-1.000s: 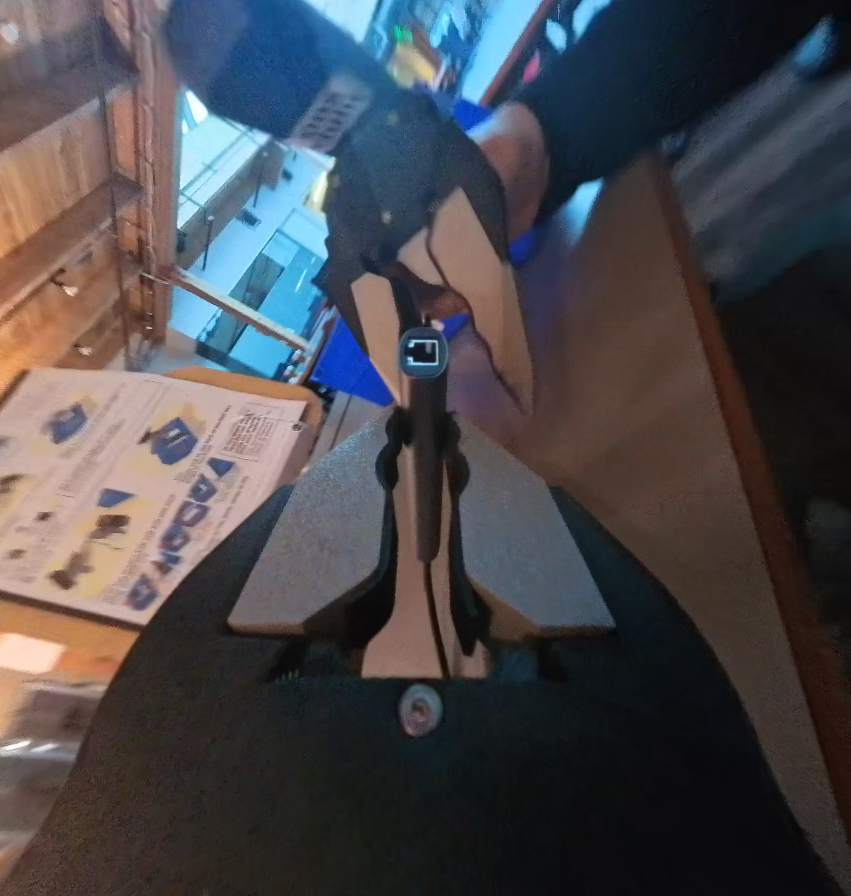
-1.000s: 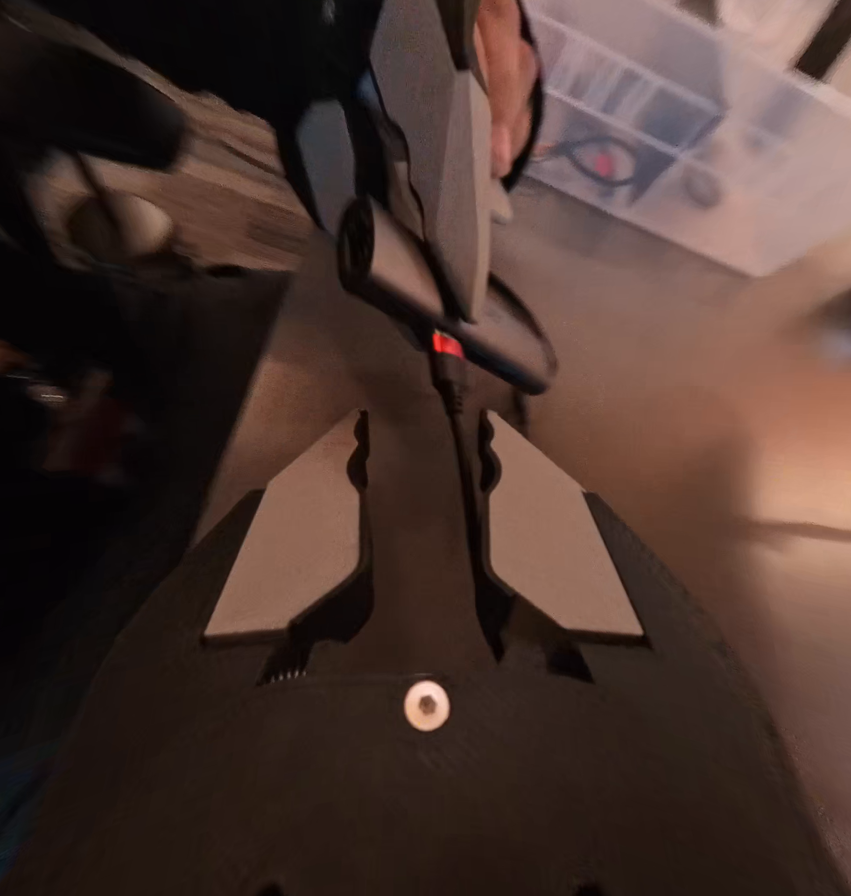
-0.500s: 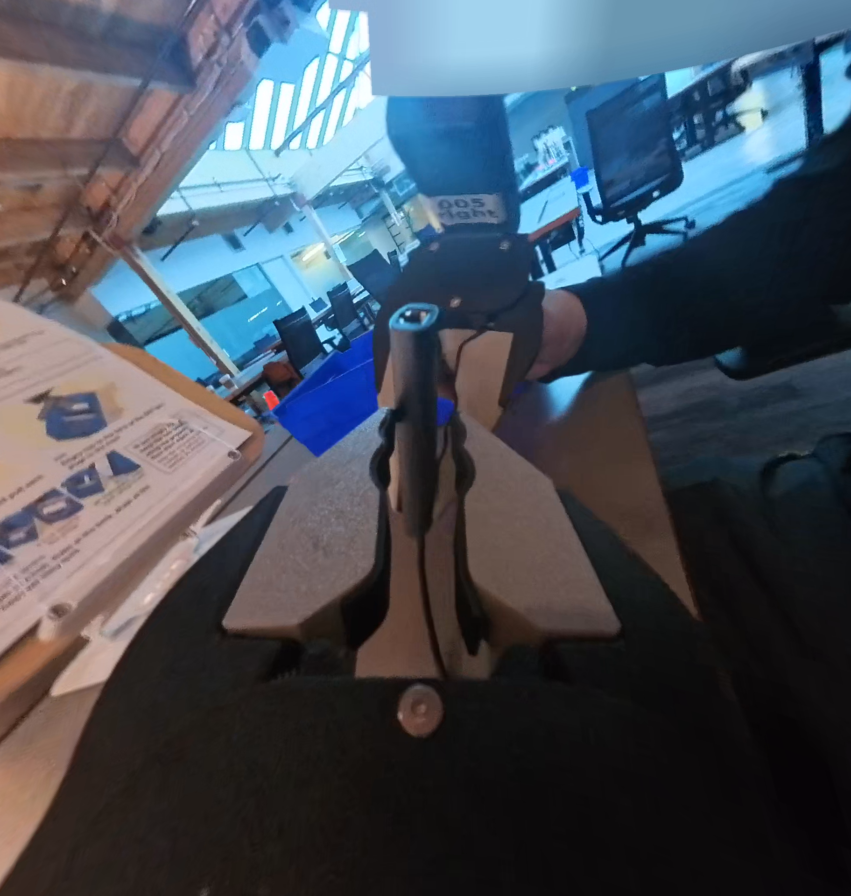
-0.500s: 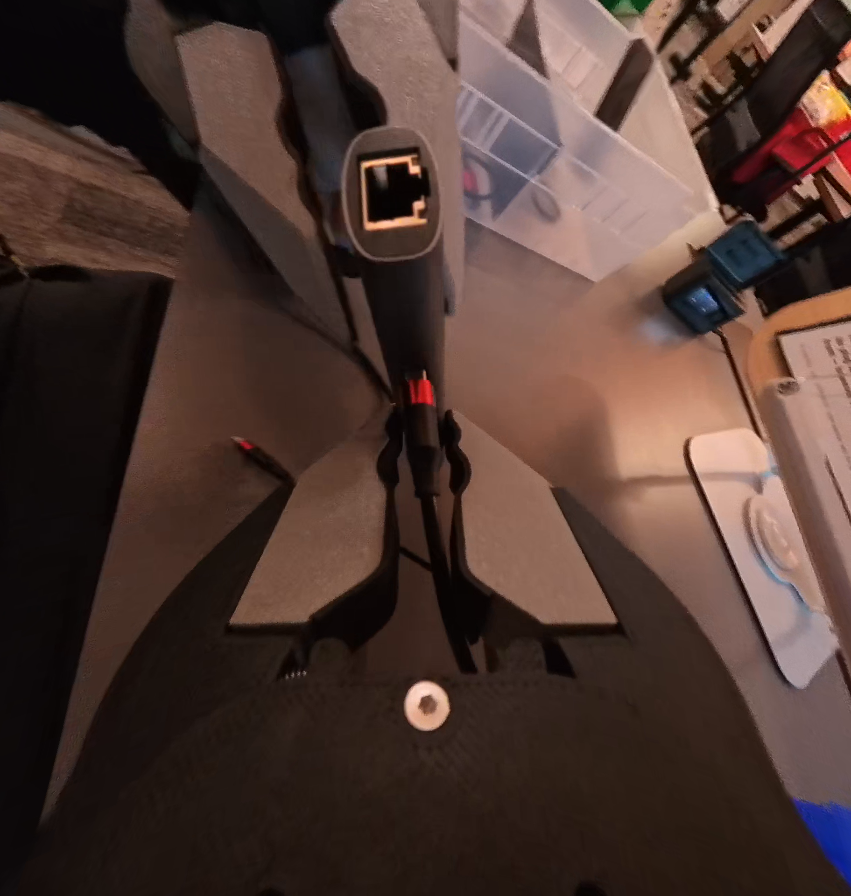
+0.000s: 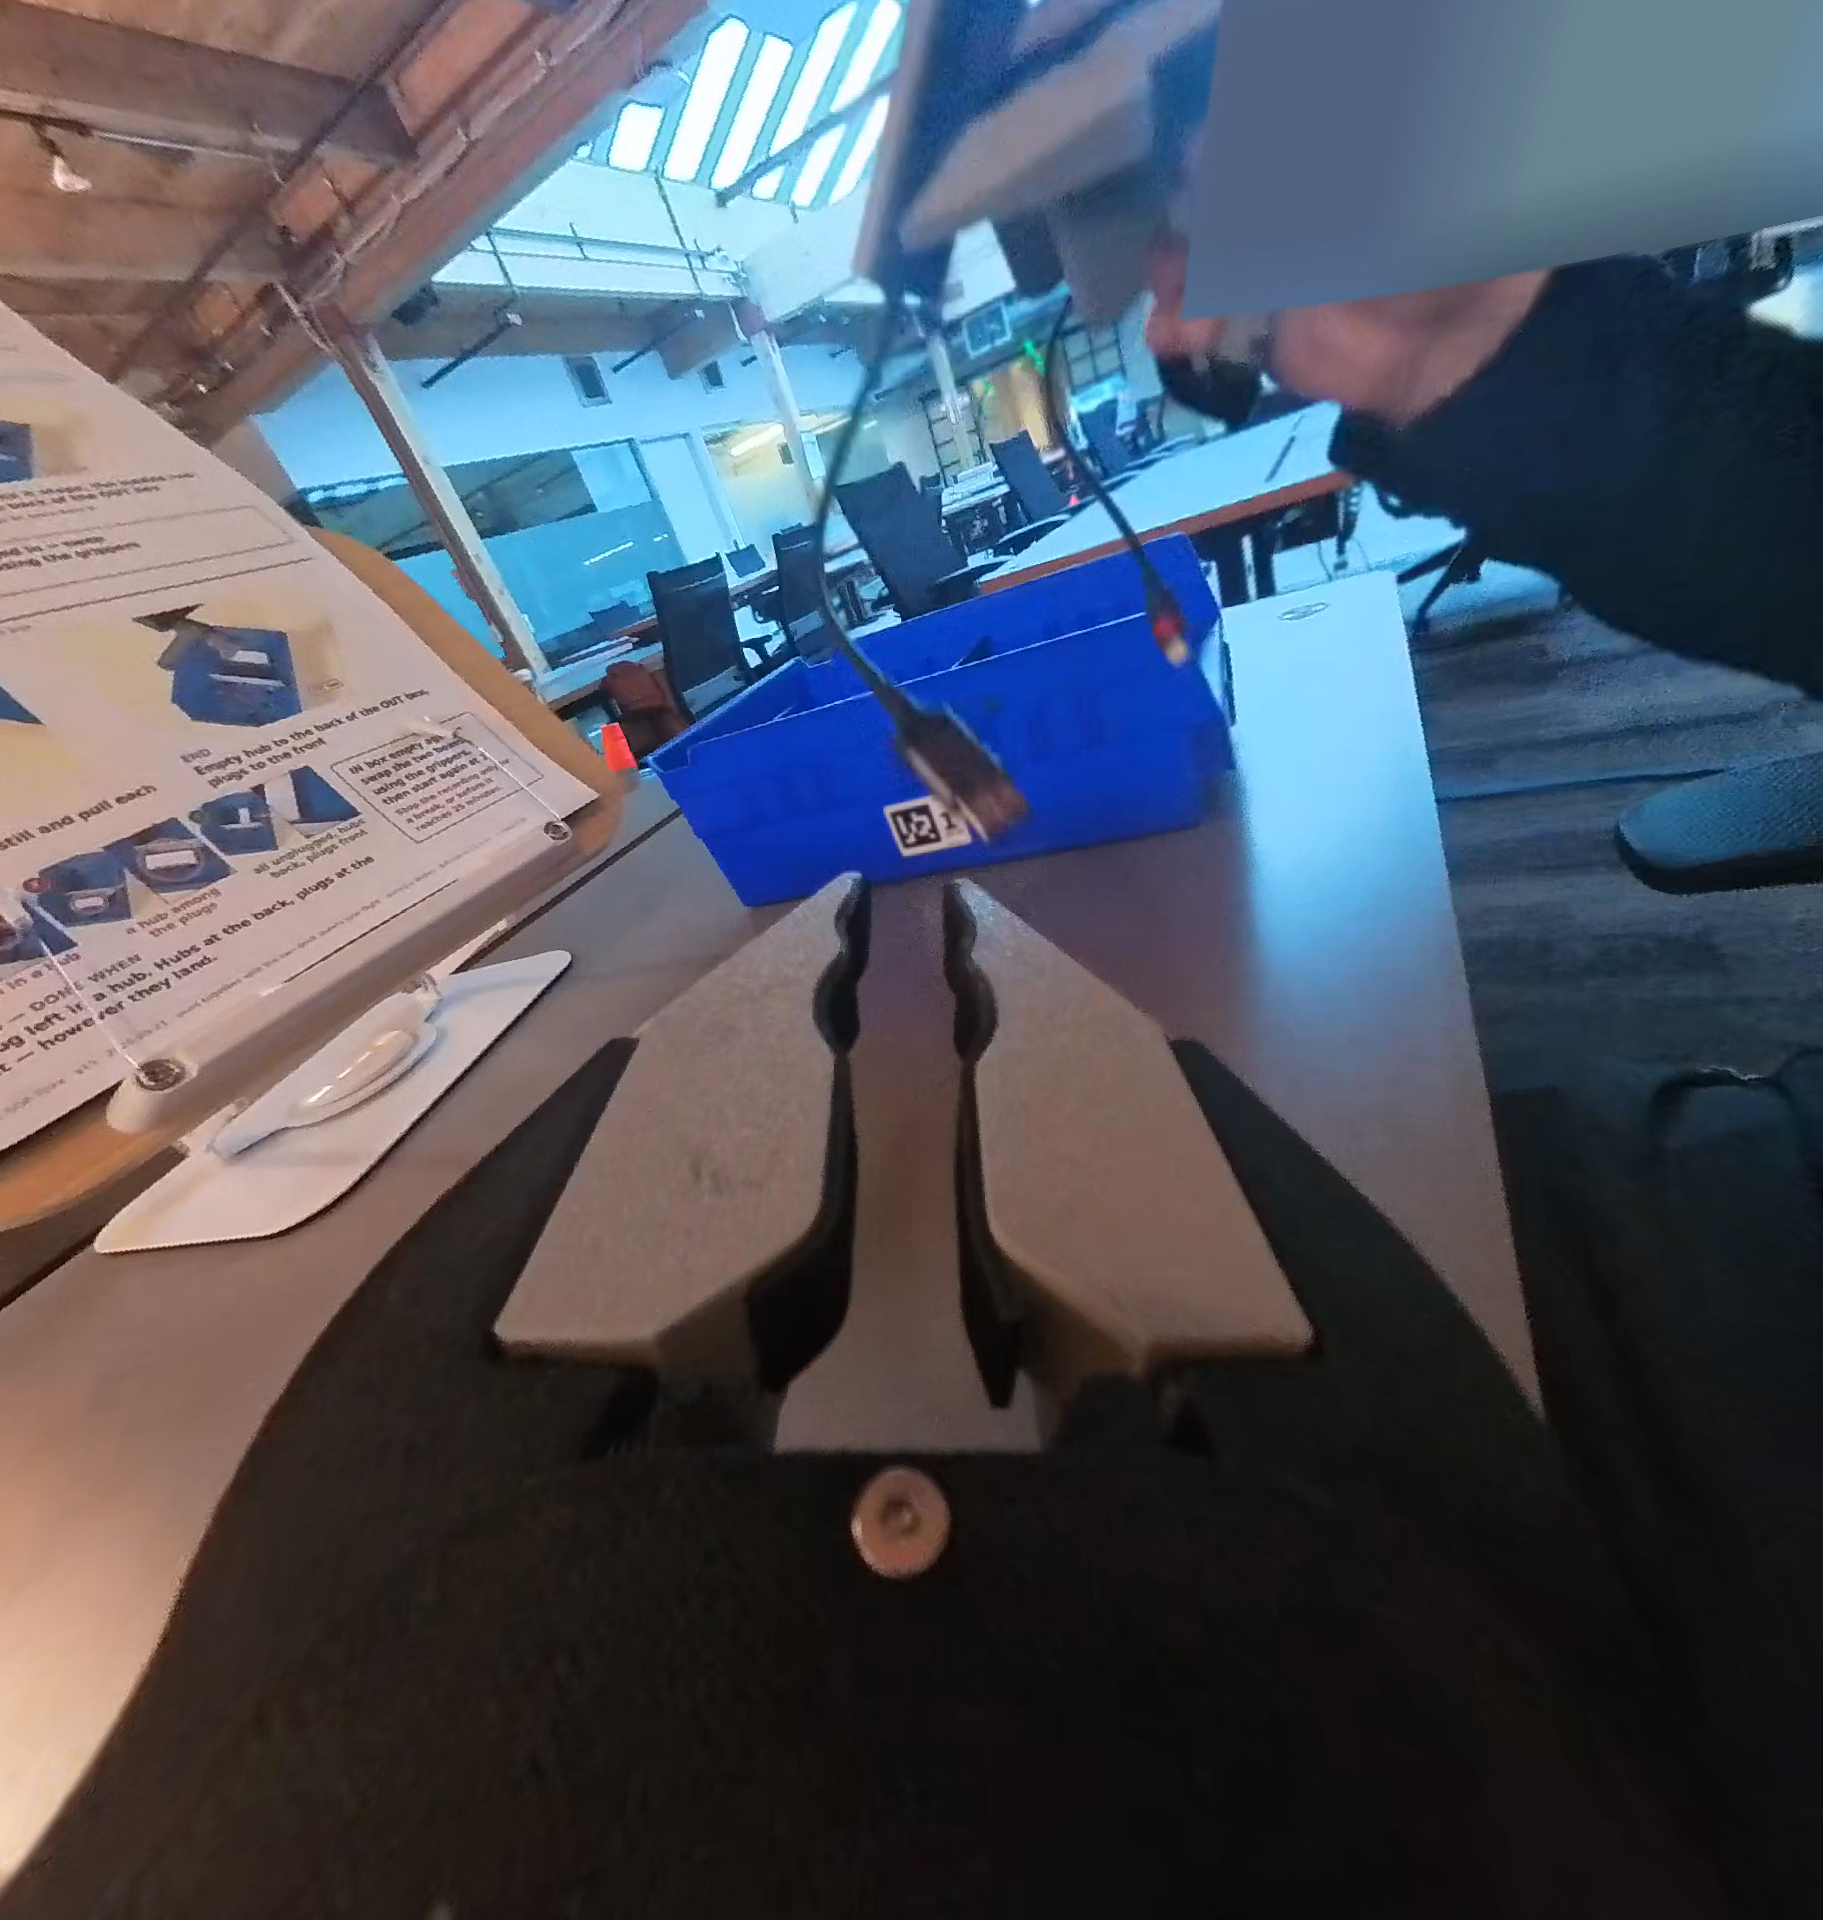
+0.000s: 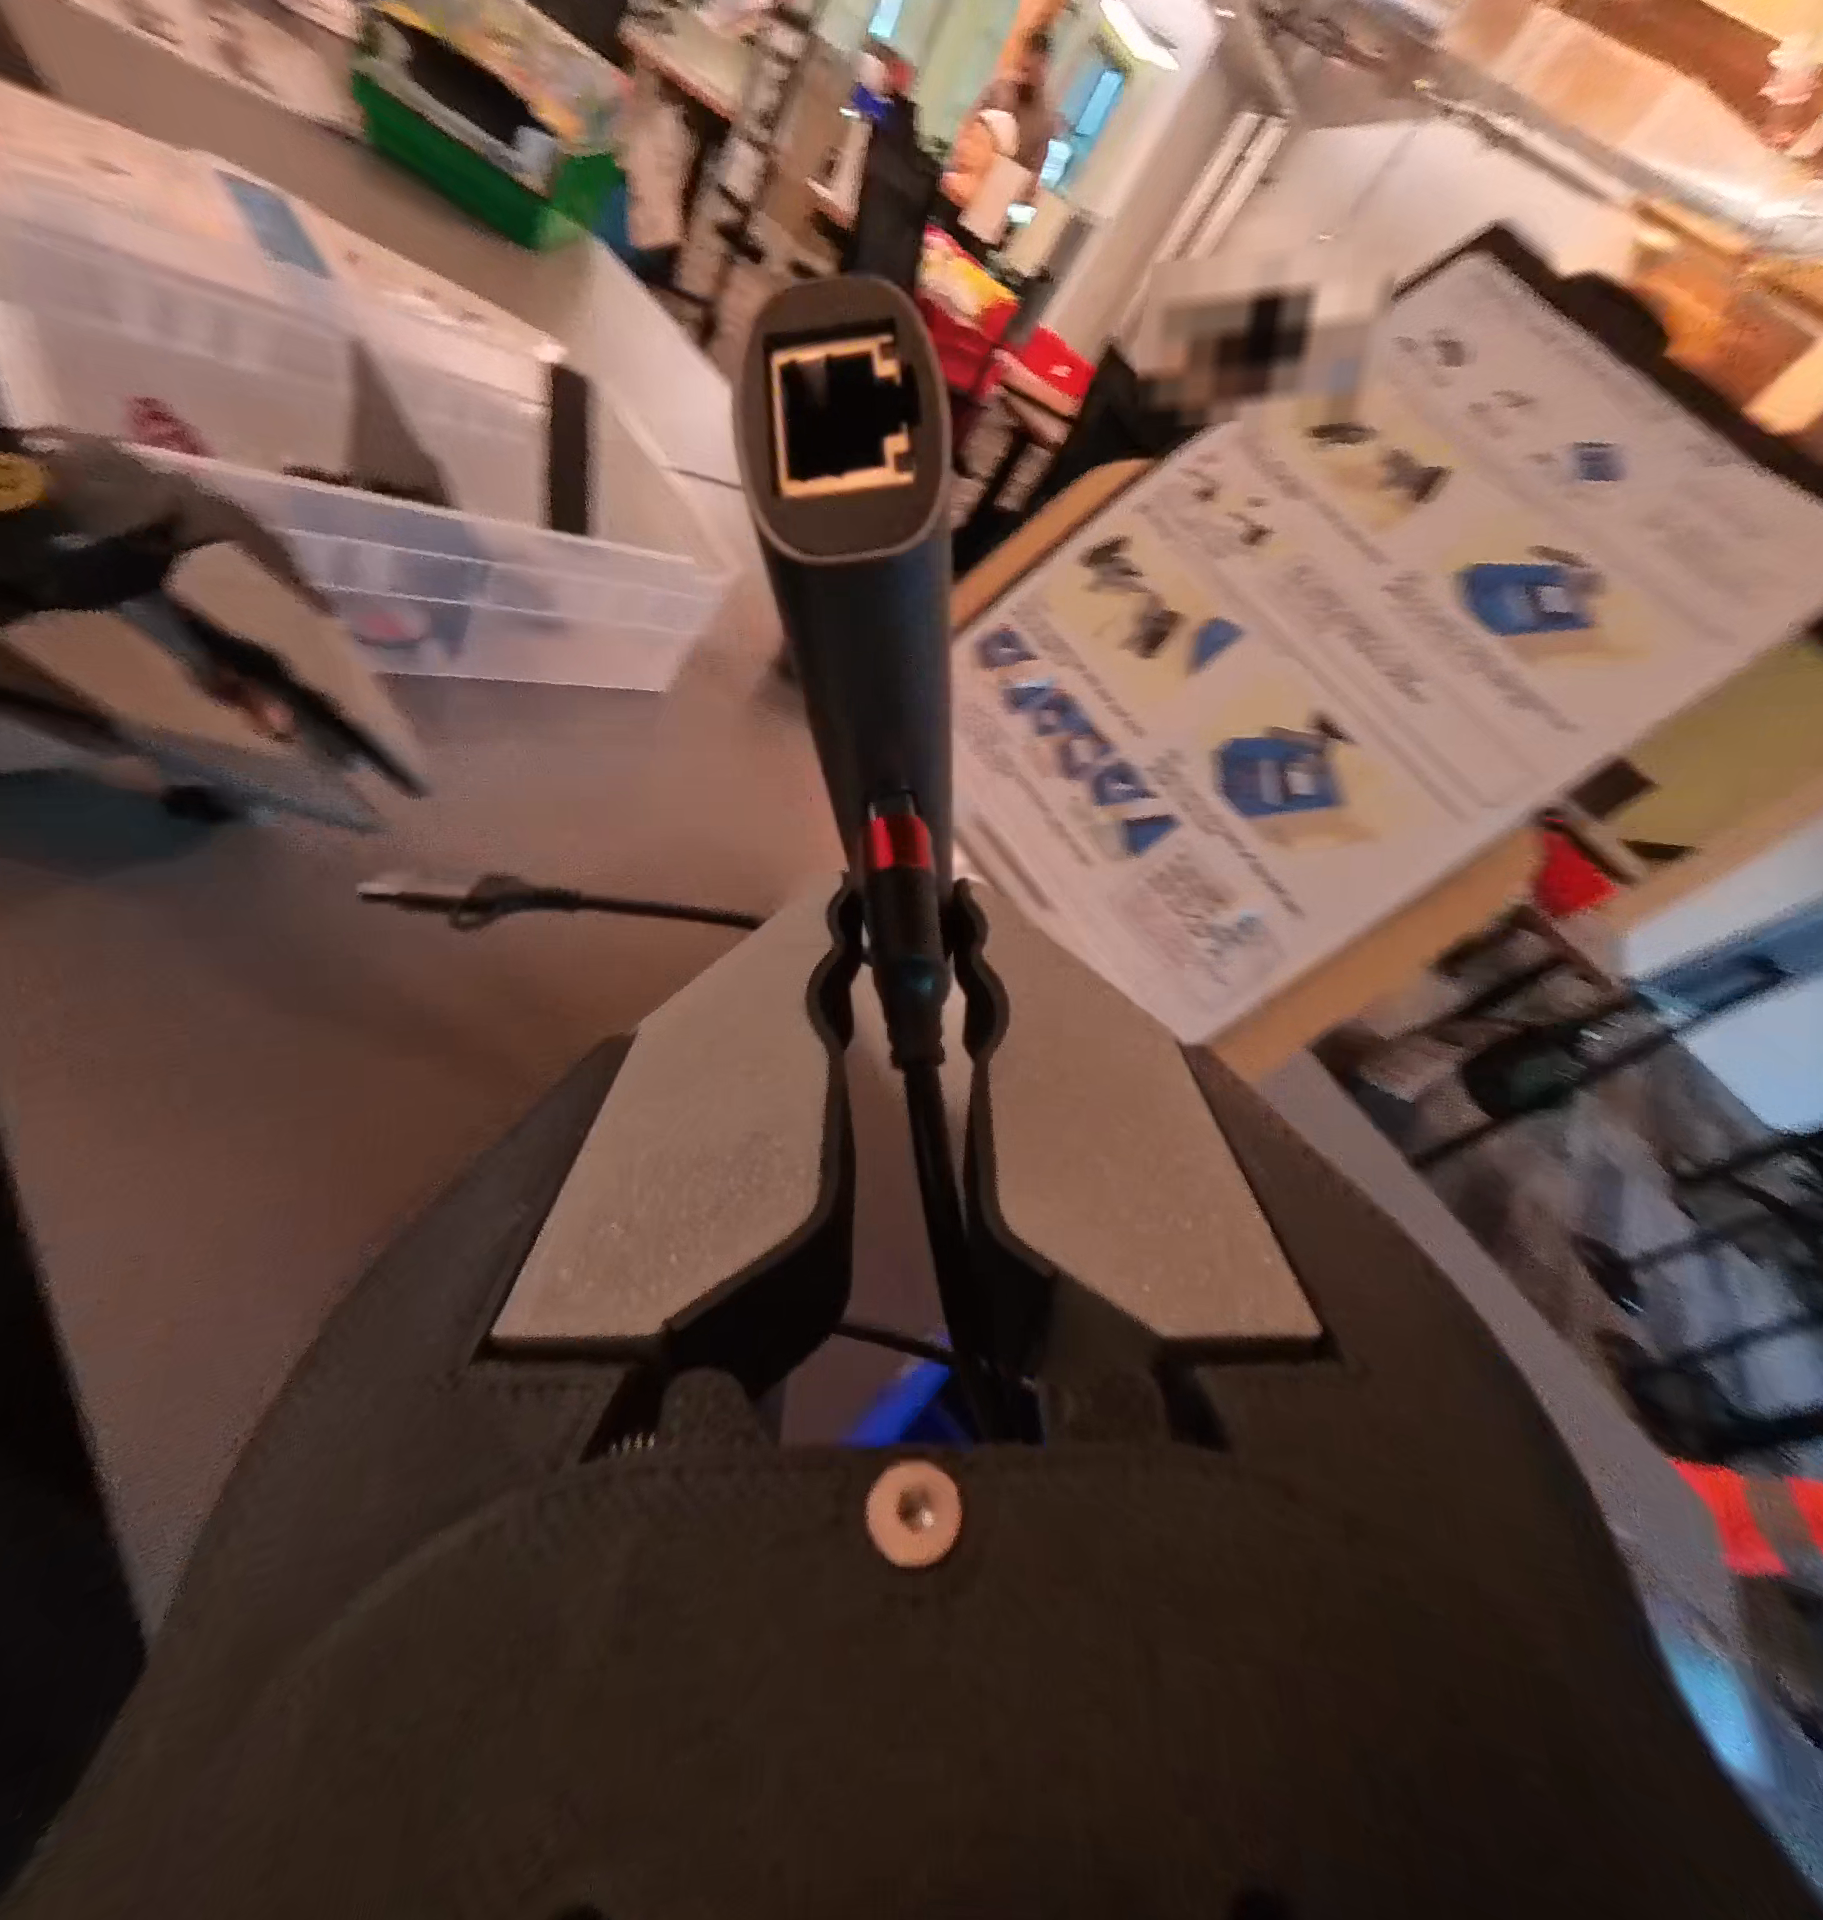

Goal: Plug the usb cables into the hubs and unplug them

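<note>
Hub [image 6: 857, 582] hangs by its plug in right gripper [image 6: 905, 914] — left gripper [image 5: 899, 904] parted, empty; blue bin [image 5: 948, 769] contents unclear.

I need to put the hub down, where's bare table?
Bare table lies between the blue bin and the left gripper, running right to the edge. The left side is crowded by the instruction stand.
</note>
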{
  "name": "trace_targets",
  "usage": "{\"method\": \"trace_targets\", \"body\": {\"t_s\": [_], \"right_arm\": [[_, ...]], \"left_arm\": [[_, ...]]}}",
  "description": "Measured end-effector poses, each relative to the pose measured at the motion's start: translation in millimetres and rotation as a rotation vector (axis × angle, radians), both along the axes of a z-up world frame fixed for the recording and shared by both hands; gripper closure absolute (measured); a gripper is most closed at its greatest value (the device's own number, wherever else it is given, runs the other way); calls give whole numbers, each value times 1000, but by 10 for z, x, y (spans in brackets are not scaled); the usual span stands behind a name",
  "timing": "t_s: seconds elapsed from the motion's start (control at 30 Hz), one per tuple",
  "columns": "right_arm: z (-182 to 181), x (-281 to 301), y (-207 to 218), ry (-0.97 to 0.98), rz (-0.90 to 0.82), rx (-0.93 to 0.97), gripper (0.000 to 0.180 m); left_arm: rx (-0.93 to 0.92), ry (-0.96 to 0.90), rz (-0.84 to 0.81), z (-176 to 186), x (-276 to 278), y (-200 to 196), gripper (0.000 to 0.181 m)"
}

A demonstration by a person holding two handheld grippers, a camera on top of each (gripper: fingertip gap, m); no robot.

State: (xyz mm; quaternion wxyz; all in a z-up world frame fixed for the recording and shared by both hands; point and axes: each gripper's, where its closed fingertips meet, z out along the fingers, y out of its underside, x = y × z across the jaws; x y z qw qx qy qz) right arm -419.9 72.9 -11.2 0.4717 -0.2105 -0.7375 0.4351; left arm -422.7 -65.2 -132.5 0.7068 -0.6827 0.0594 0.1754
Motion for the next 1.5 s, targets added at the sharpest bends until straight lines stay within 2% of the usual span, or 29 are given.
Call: {"method": "trace_targets", "body": {"t_s": [0.13, 0.2, 0.3, 0.37, 0.5, 0.63, 0.7, 0.77, 0.87, 0.93, 0.97, 1.03, 1.1, 1.17, 1.2, 1.3, 1.33, 1.5], "right_arm": [[591, -174, 645, 138, -197, 31, 165], [887, -280, 887, 244, -221, 42, 166], [940, -574, 1169, 269, -193, 69, 166], [658, -866, 1423, 176, -216, 73, 165], [-132, -1270, 1910, 6, -205, 93, 165], [-1081, -1279, 2396, -426, -203, 129, 165], [-1398, -1180, 2561, -601, -230, 232, 165], [-1635, -1108, 2711, -738, -299, 420, 165], [-1806, -1116, 2640, -834, -314, 624, 164], [-1861, -1203, 2507, -864, -331, 642, 163], [-1910, -1214, 2378, -907, -309, 601, 157], [-1969, -1192, 2189, -1005, -271, 568, 132], [-1846, -1243, 2121, -963, -264, 603, 130], [-1551, -1331, 1996, -845, -245, 545, 132], [-1357, -1367, 1930, -783, -240, 489, 132], [-731, -1418, 1832, -605, -272, 320, 106], [-551, -1392, 1786, -569, -266, 263, 102], [144, -1069, 1268, -461, -135, -149, 109]], "left_arm": [[-17, 26, -3, -24, 33, 20, 170], [-20, 30, -7, -28, 42, 24, 171], [-25, 48, -16, -39, 71, 30, 173], [-27, 66, -19, -44, 93, 30, 173], [-47, 104, -28, -75, 143, 44, 174], [-84, 143, -18, -128, 153, 63, 175], [-99, 154, -25, -150, 171, 78, 175], [-118, 159, -21, -175, 165, 95, 175], [-140, 153, 3, -203, 116, 109, 175], [-143, 134, 19, -203, 76, 106, 175], [-137, 124, 26, -191, 57, 98, 174], [-114, 107, 43, -158, 23, 77, 173], [-102, 93, 68, -139, -19, 55, 172], [-101, 89, 87, -136, -48, 42, 172], [-103, 90, 94, -137, -56, 42, 171], [-120, 101, 97, -160, -50, 59, 171], [-127, 105, 98, -171, -50, 65, 171], [-149, 108, 114, -200, -71, 85, 173]]}}
